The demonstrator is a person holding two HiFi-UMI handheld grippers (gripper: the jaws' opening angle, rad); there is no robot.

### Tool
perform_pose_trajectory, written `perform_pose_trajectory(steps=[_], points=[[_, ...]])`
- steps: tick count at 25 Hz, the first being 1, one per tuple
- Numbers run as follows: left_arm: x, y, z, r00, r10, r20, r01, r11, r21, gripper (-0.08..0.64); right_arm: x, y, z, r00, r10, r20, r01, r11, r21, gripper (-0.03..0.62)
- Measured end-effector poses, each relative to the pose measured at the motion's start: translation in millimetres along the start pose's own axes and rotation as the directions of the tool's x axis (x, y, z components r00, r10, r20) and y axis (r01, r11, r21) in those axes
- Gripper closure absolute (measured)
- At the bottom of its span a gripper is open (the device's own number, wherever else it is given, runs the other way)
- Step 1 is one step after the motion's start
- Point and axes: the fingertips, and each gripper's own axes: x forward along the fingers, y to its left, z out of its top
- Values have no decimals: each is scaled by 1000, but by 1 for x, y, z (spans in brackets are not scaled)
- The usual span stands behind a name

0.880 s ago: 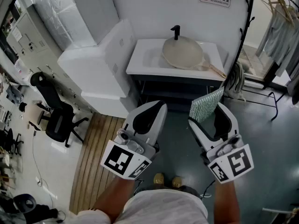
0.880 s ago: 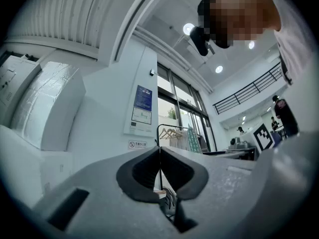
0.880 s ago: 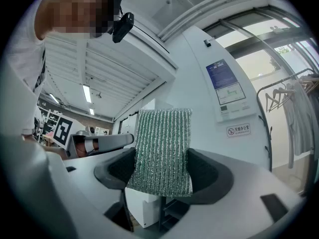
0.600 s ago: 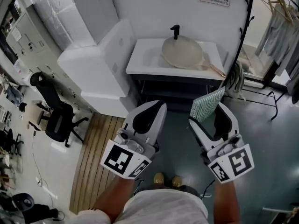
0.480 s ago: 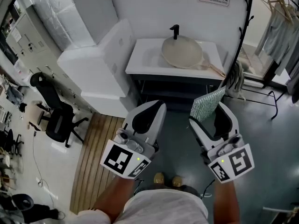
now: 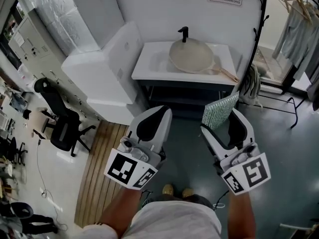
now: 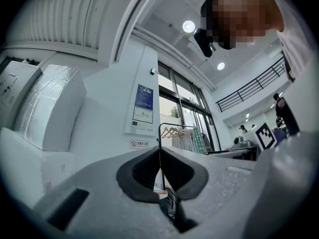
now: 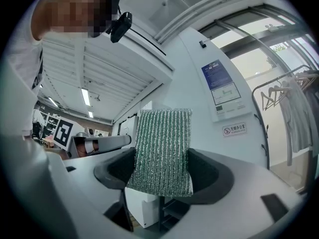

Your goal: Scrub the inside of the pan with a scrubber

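Observation:
A beige pan (image 6: 192, 57) with a wooden handle lies over the basin of a white sink counter (image 6: 147, 62) against the far wall. My right gripper (image 6: 218, 114) is shut on a green striped scrubber (image 6: 220, 111), held up in the air well short of the sink. In the right gripper view the scrubber (image 8: 162, 151) stands upright between the jaws. My left gripper (image 6: 158, 112) is shut with nothing in it, level with the right one; in the left gripper view (image 7: 160, 176) its jaws meet.
A black faucet (image 6: 184, 33) stands behind the pan. White boxes (image 6: 102, 71) are stacked left of the sink, a black office chair (image 6: 62, 123) farther left. A clothes rack (image 6: 294, 14) with hangers stands at the right. Wooden decking (image 6: 102, 171) lies below left.
The view has shifted slightly; the left gripper has drifted a little to the left. The right gripper keeps its hold on the scrubber.

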Motion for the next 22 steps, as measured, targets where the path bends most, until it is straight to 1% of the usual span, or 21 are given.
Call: perform_pose_trajectory(steps=[9, 12, 17, 22], points=[[13, -19, -2, 999, 49, 12, -50, 998, 27, 543, -17, -27, 1, 999, 45, 5, -45, 998, -35, 253], [17, -20, -4, 998, 60, 7, -60, 998, 28, 543, -17, -34, 0, 999, 49, 2, -49, 998, -30, 253], [30, -12, -7, 998, 68, 8, -68, 997, 32, 543, -9, -46, -5, 999, 54, -3, -54, 998, -27, 253], [49, 6, -15, 998, 65, 10, -65, 997, 30, 543, 11, -61, -11, 999, 47, -9, -48, 998, -33, 253]])
